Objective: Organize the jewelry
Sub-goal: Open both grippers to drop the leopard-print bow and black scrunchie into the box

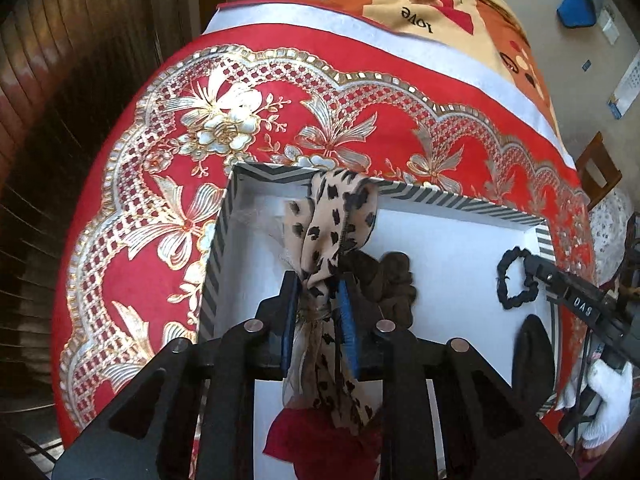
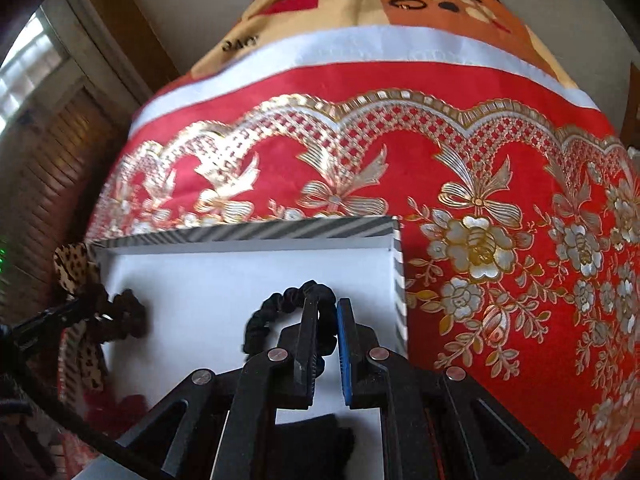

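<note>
A white box with a striped rim point(image 1: 460, 200) point(image 2: 240, 232) lies on the red and gold tablecloth point(image 1: 360, 92). My left gripper point(image 1: 318, 280) points down into it. A leopard-print fabric tie point(image 1: 320, 232) runs between its blue pads and drapes over the far wall; the pads sit beside the fabric without squeezing it. My right gripper point(image 2: 326, 302) point(image 1: 524, 258) is shut on a thin black scrunchie point(image 2: 260, 320) point(image 1: 508, 276) just above the box floor near the right wall. A dark brown scrunchie point(image 1: 396, 280) point(image 2: 128, 312) lies inside the box.
A red scrunchie point(image 1: 320, 436) and a black item point(image 1: 532, 356) point(image 2: 312, 440) lie in the near part of the box. A white-gloved hand point(image 1: 608, 392) holds the right gripper. A patterned blanket point(image 1: 440, 0) lies beyond the tablecloth, and a wooden chair point(image 1: 598, 168) stands at the right.
</note>
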### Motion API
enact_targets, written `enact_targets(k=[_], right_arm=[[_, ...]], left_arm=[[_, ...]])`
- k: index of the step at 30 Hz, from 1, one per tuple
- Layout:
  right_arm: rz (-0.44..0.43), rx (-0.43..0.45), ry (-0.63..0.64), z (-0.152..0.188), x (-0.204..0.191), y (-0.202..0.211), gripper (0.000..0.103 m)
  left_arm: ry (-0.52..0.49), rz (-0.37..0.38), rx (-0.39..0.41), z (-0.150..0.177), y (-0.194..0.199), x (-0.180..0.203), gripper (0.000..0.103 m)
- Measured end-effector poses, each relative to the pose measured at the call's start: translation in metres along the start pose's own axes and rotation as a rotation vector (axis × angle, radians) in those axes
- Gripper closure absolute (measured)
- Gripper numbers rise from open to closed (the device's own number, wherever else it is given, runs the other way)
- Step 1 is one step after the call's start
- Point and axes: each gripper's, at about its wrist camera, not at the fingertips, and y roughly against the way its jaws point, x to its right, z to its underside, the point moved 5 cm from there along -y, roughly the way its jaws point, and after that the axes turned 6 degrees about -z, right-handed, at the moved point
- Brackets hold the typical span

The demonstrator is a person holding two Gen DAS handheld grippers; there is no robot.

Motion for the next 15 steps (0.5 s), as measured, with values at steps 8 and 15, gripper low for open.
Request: enact_targets(k=[8, 15], right_arm=[[-0.026, 0.061, 0.046, 0.005, -0.01, 0.026, 0.07], [-0.065, 0.137, 0.06, 0.024, -0.034, 0.071, 0.064]], left_arm=[[0.019, 0.001, 0.058, -0.003, 0.014, -0.002, 0.058], [-0.016, -0.071, 0.116, 0.02, 0.046, 0.002, 0.058]])
